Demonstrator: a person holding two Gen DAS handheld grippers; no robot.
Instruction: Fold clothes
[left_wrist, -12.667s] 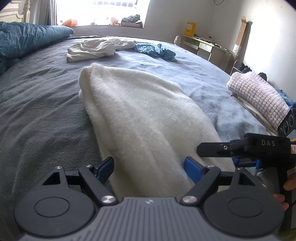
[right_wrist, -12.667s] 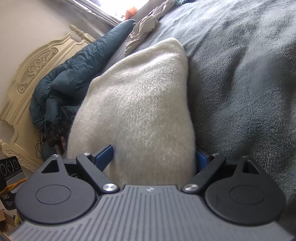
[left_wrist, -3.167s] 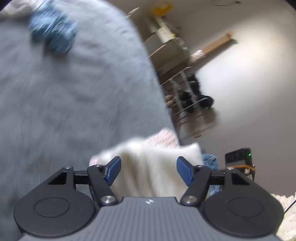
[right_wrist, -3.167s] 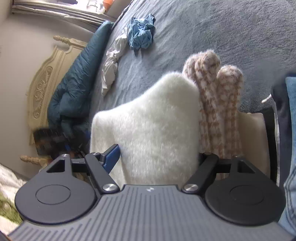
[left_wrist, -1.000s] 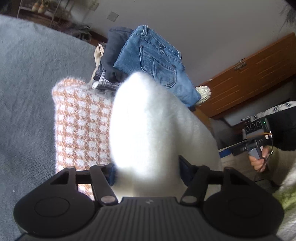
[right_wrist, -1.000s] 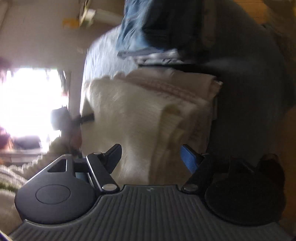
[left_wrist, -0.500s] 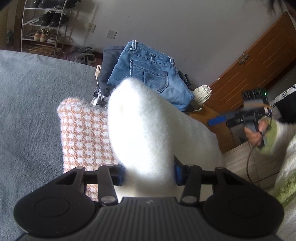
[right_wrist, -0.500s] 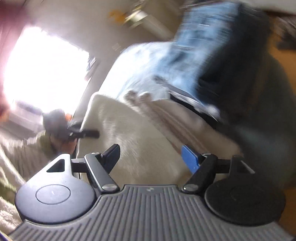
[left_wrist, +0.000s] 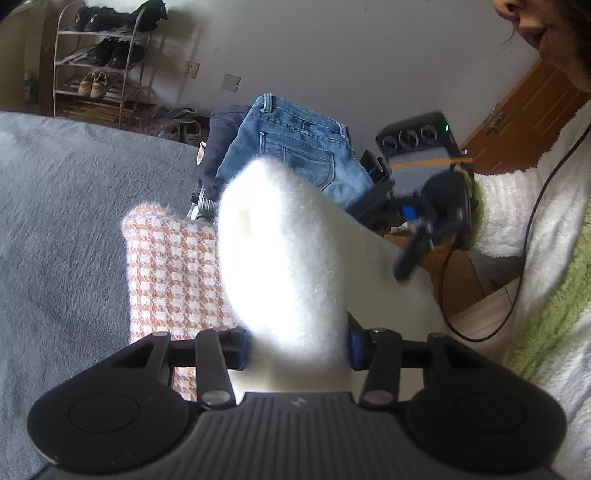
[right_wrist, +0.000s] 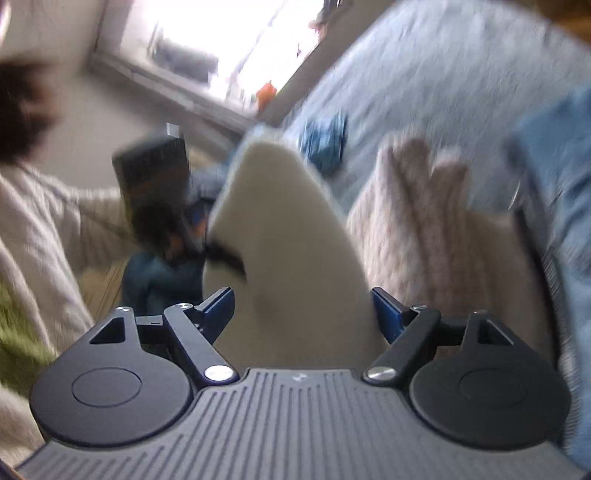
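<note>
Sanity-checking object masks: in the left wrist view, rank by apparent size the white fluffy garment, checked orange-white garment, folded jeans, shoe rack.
1. white fluffy garment, though nearest the camera, so inflated
2. checked orange-white garment
3. folded jeans, roughly like the shoe rack; unsure which is bigger

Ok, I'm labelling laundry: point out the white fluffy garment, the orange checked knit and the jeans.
white fluffy garment (left_wrist: 288, 258), left wrist view, bright upper fold.
orange checked knit (left_wrist: 170, 273), left wrist view, top face.
jeans (left_wrist: 295, 155), left wrist view, back pocket area.
</note>
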